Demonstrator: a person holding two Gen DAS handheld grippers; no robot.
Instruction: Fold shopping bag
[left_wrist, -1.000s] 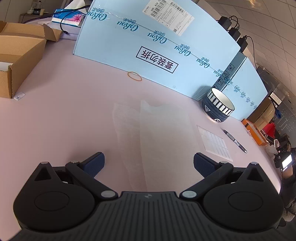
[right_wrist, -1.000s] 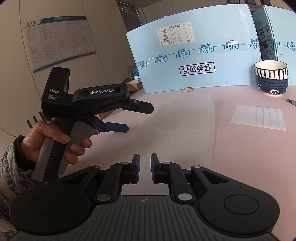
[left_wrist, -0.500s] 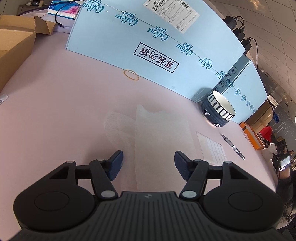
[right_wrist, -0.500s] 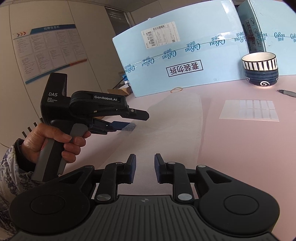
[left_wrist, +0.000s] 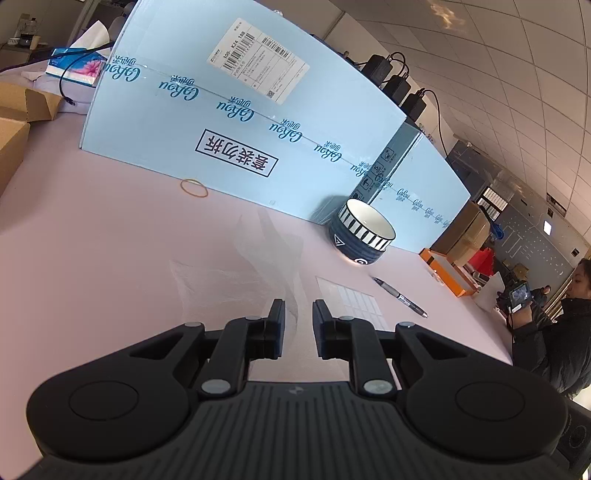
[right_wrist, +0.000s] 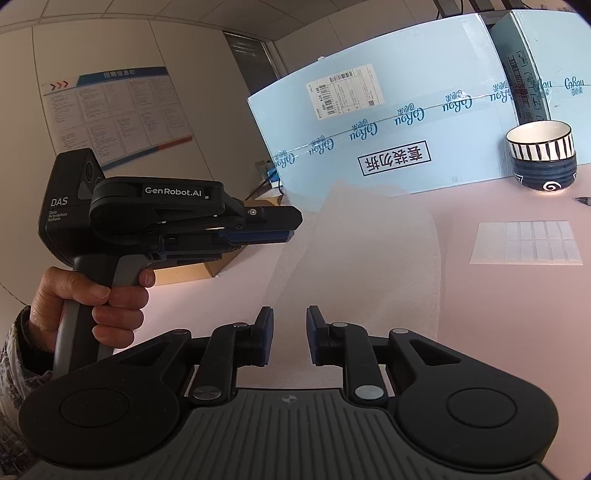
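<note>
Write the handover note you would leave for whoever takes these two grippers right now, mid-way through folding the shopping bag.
Left gripper: jaws closing on one edge of the shopping bag, which hangs raised off the pink table.
Right gripper: narrow gap between the jaws, the bag's near end runs into it; whether it grips is unclear.
Bag: thin translucent film, spread flat apart from the raised edge.
Done: edge picked up.
Left: probably carry that edge across to make the fold, press it flat, then repeat.
</note>
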